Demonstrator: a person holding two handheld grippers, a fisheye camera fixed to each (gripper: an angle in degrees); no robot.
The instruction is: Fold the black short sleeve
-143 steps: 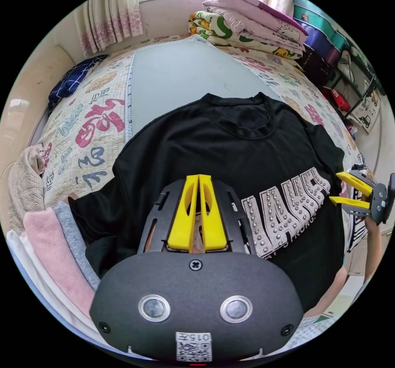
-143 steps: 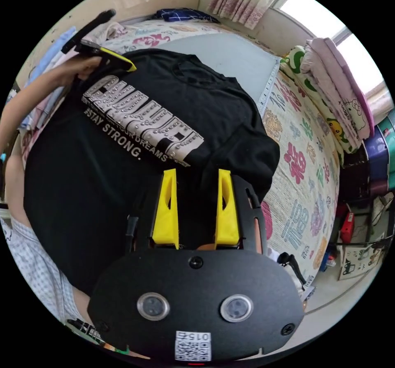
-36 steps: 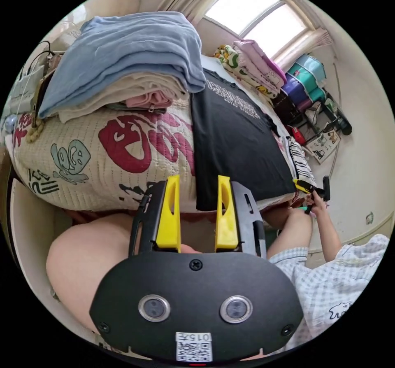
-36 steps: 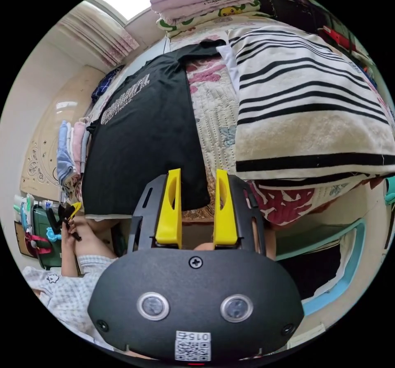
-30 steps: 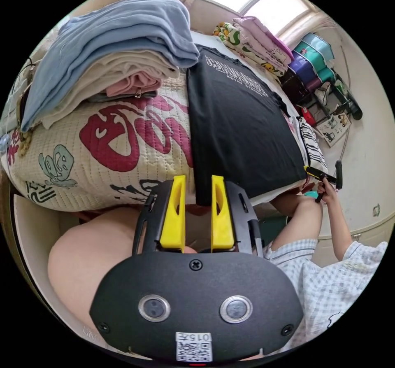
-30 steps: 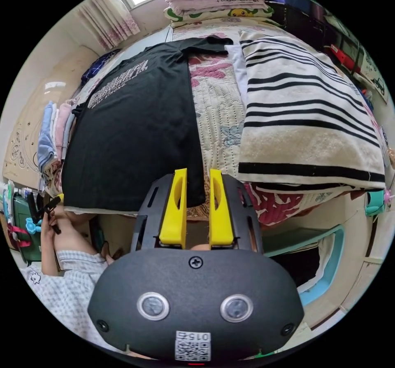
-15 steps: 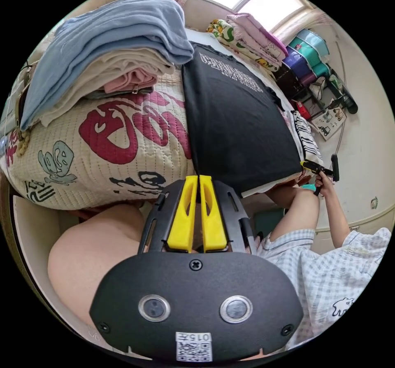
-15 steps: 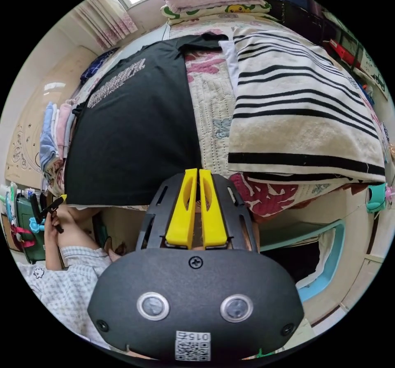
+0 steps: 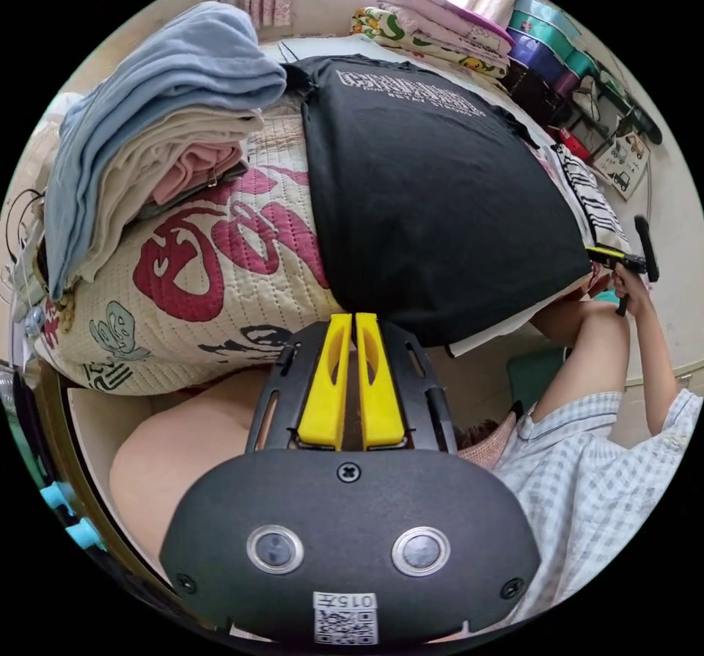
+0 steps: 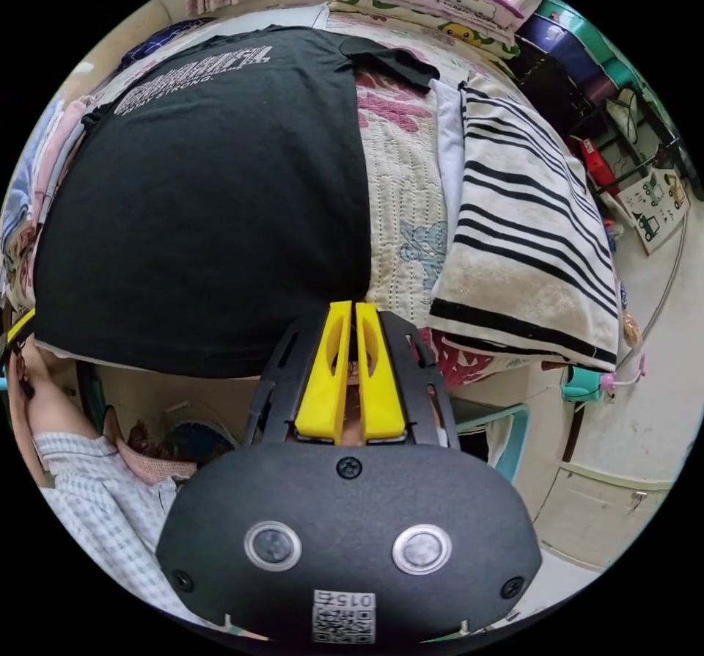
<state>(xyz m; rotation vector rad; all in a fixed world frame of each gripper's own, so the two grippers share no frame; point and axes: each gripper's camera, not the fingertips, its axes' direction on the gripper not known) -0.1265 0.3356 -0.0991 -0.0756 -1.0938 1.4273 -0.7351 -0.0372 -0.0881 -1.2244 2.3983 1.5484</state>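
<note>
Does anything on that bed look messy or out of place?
Nothing is spilled or damaged. The black T-shirt lies flat with its hem pulled over the bed's edge, each hem corner pinched by a hand-held gripper. One sleeve looks rumpled.

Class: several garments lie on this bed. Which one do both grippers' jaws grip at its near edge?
The black T-shirt, spread flat with silver lettering near its collar. The striped towel and the folded pile lie beside it, untouched.

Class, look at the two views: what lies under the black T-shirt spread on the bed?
The black T-shirt lies on a patterned quilt, bare beside it. A thin white edge peeks out below its hem. Whatever lies under its middle is covered.
</note>
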